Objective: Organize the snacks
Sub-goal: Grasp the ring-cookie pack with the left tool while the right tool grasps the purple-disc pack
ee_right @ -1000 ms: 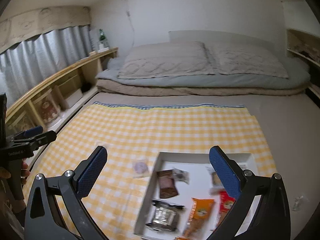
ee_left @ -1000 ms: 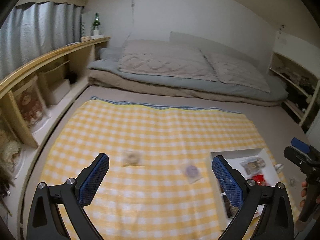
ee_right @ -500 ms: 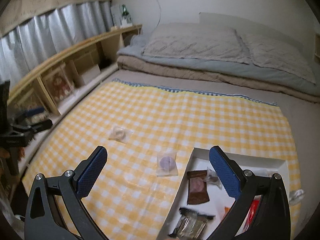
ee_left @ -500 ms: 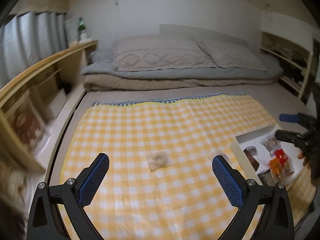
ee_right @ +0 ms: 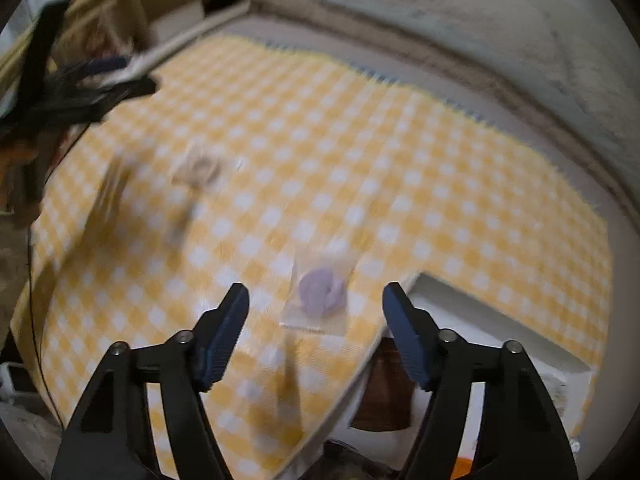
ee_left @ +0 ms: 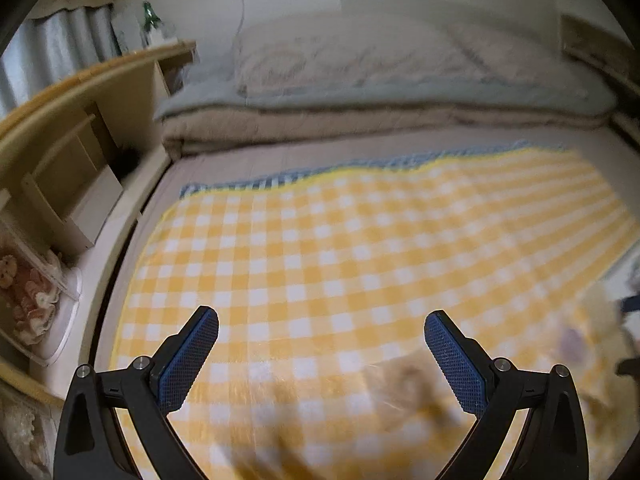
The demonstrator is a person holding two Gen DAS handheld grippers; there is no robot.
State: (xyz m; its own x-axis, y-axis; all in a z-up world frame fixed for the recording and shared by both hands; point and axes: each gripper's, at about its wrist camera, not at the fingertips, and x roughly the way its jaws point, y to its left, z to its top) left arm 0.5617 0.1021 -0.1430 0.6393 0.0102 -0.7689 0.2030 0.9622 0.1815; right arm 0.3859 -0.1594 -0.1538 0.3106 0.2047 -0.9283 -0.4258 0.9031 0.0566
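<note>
A purple snack in a clear packet [ee_right: 320, 292] lies on the yellow checked cloth [ee_right: 360, 168]. My right gripper [ee_right: 316, 296] hangs just above it, jaws closing, packet between the fingertips but untouched by the pads. A blurred beige ring snack [ee_right: 196, 168] lies further left. In the left wrist view, my left gripper [ee_left: 320, 344] stands wide open and empty over the cloth [ee_left: 360, 248]. That beige snack [ee_left: 404, 380] shows as a smear by its right finger [ee_left: 452, 360]. The white tray [ee_right: 500, 316] holds a brown packet [ee_right: 384, 396].
Folded bedding and pillows [ee_left: 380, 80] lie beyond the cloth. A wooden shelf unit [ee_left: 80, 128] runs along the left side, with a green bottle [ee_left: 150, 20] on top. The left gripper [ee_right: 80, 84] shows at the right wrist view's upper left.
Both grippers dropped toward the cloth. The right jaws narrowed and now flank the purple packet. In the left view the beige snack slid from centre to beside the right finger.
</note>
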